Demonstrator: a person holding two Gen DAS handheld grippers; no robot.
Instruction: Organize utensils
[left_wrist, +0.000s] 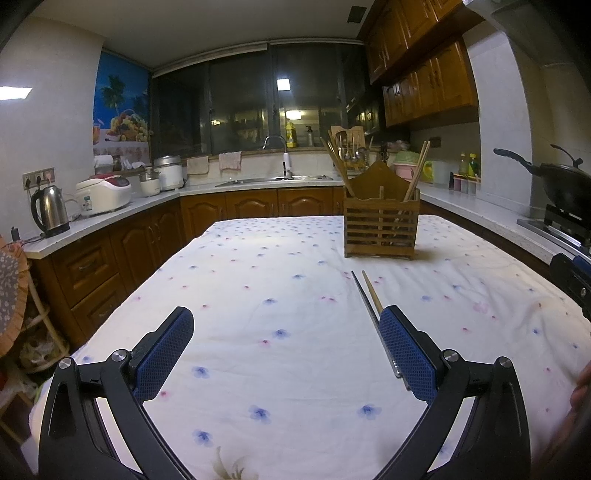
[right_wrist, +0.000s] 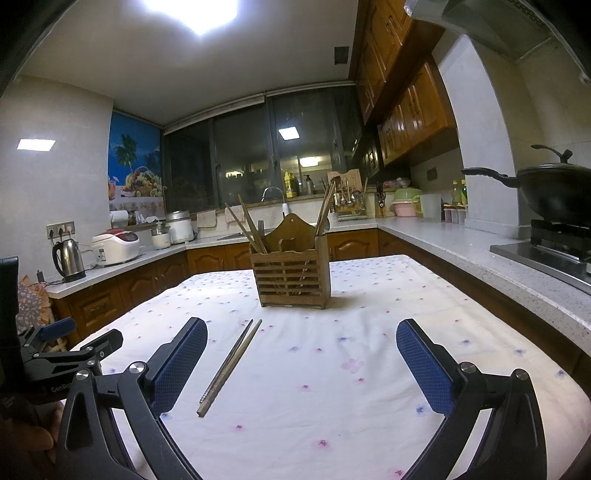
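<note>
A wooden slatted utensil holder (left_wrist: 380, 229) (right_wrist: 290, 277) stands upright on the floral tablecloth (left_wrist: 266, 295) (right_wrist: 351, 369), with chopsticks and a fork sticking out of it. Two loose chopsticks (left_wrist: 373, 314) (right_wrist: 229, 365), one dark and one pale, lie side by side on the cloth in front of the holder. My left gripper (left_wrist: 286, 321) is open above the cloth; its right finger (left_wrist: 402, 350) covers part of the chopsticks. My right gripper (right_wrist: 301, 332) is open too, the chopsticks lying just inside its left finger (right_wrist: 181, 362). Neither gripper holds anything.
Kitchen counters run around the table: a kettle (left_wrist: 50, 210) and rice cookers on the left, a sink (left_wrist: 277, 179) at the back, a black wok (right_wrist: 554, 195) on the stove at right. The left gripper's frame (right_wrist: 55, 354) shows at the right view's left edge.
</note>
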